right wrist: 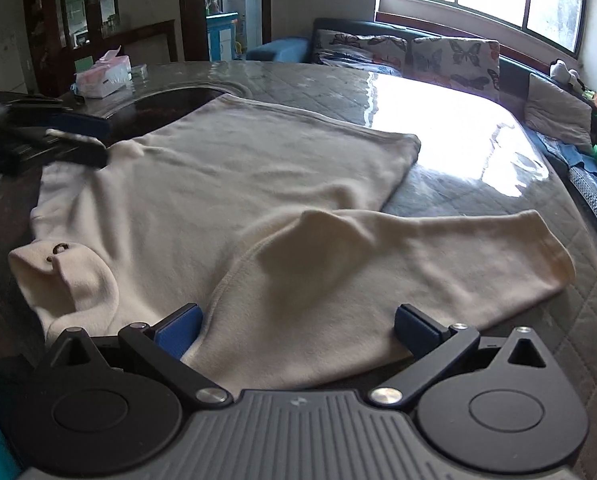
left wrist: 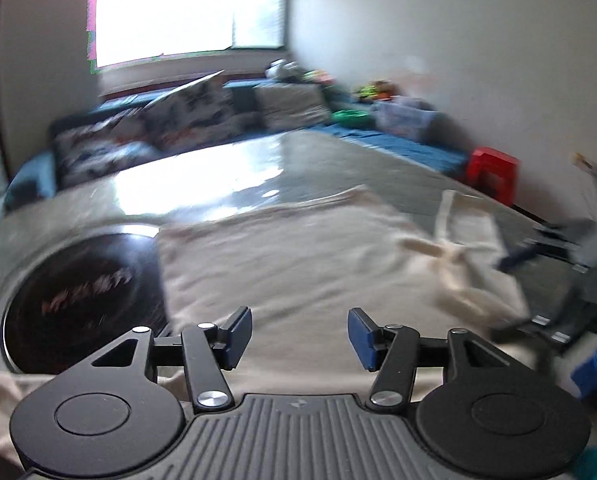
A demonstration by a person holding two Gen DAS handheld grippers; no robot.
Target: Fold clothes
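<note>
A cream long-sleeved top (right wrist: 238, 184) lies spread on the table (right wrist: 478, 152), its neck opening with two dark eyelets (right wrist: 58, 249) at the near left. One sleeve (right wrist: 438, 248) stretches out to the right. My right gripper (right wrist: 297, 331) stands wide open, with the shoulder end of that sleeve lying between its blue pads (right wrist: 180, 330). In the blurred left wrist view my left gripper (left wrist: 300, 338) hangs open over the top (left wrist: 298, 256) with nothing between its fingers. It shows as a dark blur (right wrist: 74, 140) at the garment's far left edge in the right wrist view.
The table has a grey quilted cover under a glossy sheet and a dark round inset (left wrist: 78, 300) beside the top. A pink tissue box (right wrist: 102, 74) stands at the far left. A sofa with butterfly cushions (right wrist: 418, 54) runs behind; a red stool (left wrist: 492, 172) stands beside the table.
</note>
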